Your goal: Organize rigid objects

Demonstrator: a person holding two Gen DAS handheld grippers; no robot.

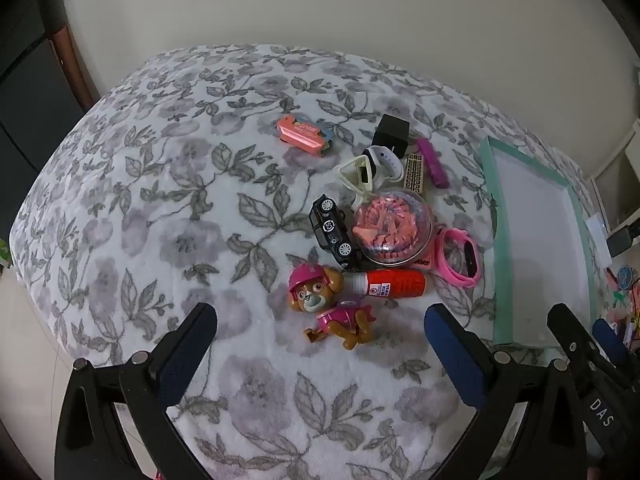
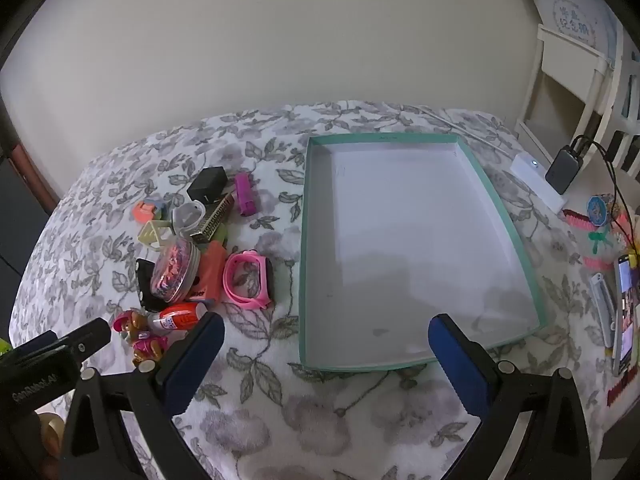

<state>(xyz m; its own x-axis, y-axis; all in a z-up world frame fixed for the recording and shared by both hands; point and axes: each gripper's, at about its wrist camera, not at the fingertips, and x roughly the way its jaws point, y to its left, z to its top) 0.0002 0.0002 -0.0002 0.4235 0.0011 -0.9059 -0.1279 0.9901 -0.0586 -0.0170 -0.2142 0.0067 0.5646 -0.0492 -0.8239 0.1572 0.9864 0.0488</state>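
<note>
Left gripper point(image 1: 320, 344): your jaws stand spread wide with nothing between the blue pads; they hang above the floral blanket point(image 1: 160, 208), angled down at the near edge of the pile.
Right gripper point(image 2: 324, 344): likewise spread wide and empty; you hold it over the near rim of the tray, pointed down.
Dog figure point(image 1: 324, 304): nearest target, a pink-helmeted toy lying on its side just beyond your left pads, touching the glue bottle.
Glue bottle point(image 1: 390, 284): red and white, lying flat between the figure and the clear dome.
Rest of pile: black toy car point(image 1: 332, 228), clear dome of pink beads point(image 1: 390, 228), pink watch band point(image 1: 460, 258), white watch point(image 1: 384, 160), black charger point(image 1: 392, 130), purple lighter point(image 1: 432, 162) and, apart from the cluster, a coral clip point(image 1: 304, 134).
Tray point(image 2: 306, 240): teal-rimmed, white floor, nothing in it; it sits just right of the pile, so no item appears sorted yet.
Step in hand (judged): first pick, most likely the dog figure with your left gripper.
Approach: lower straight down so the pads straddle the torso, not the round head, which would probably slip.
Caution: the blanket is soft; press lightly or the pads may snag the pile.
Neighbours: close slowly so the bottle is not dragged along.
</note>
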